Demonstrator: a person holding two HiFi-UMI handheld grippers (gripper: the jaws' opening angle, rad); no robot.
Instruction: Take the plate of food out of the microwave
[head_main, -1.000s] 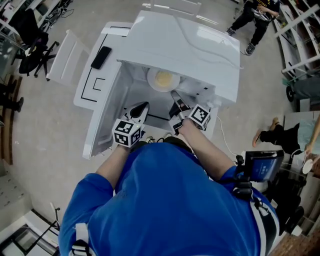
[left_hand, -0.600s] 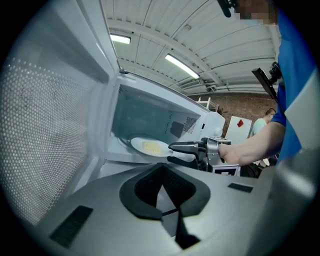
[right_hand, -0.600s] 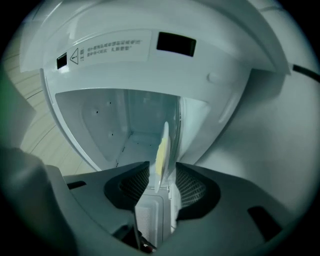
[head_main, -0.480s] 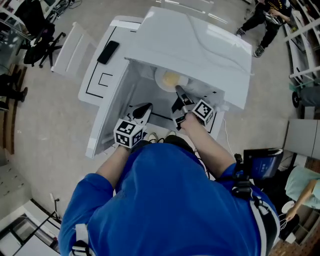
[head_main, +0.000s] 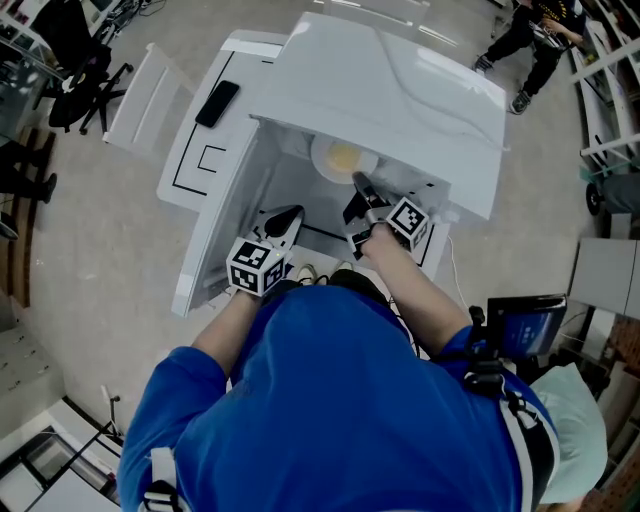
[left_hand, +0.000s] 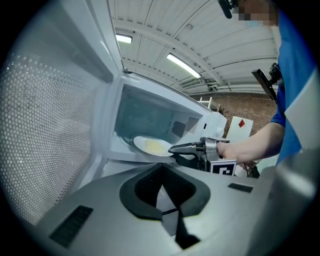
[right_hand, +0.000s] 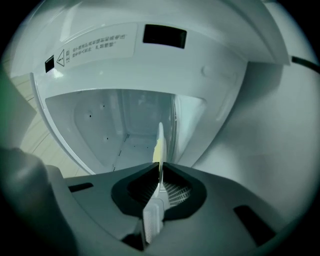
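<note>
A white plate (head_main: 343, 158) of yellow food sits inside the open white microwave (head_main: 400, 90). My right gripper (head_main: 357, 183) reaches into the cavity. Its jaws have just been closing and now pinch the plate's near rim. In the right gripper view the plate (right_hand: 159, 142) shows edge-on between the right gripper (right_hand: 160, 167) pads. From the left gripper view the plate (left_hand: 151, 146) lies flat with the right gripper (left_hand: 173, 148) on its edge. My left gripper (head_main: 284, 216) hangs in front of the opening, left of the plate, touching nothing. The left gripper (left_hand: 162, 172) jaws are shut and empty.
The microwave door (head_main: 205, 170) stands swung open at the left, with a flat black object (head_main: 217, 103) near it. A white cable (head_main: 450, 275) trails at the right of the microwave. A screen on a stand (head_main: 520, 328) is at my right. Office chairs (head_main: 65, 45) stand far left.
My right gripper has moved a little further in and down to the plate's rim and closed on it. The left gripper has kept still.
</note>
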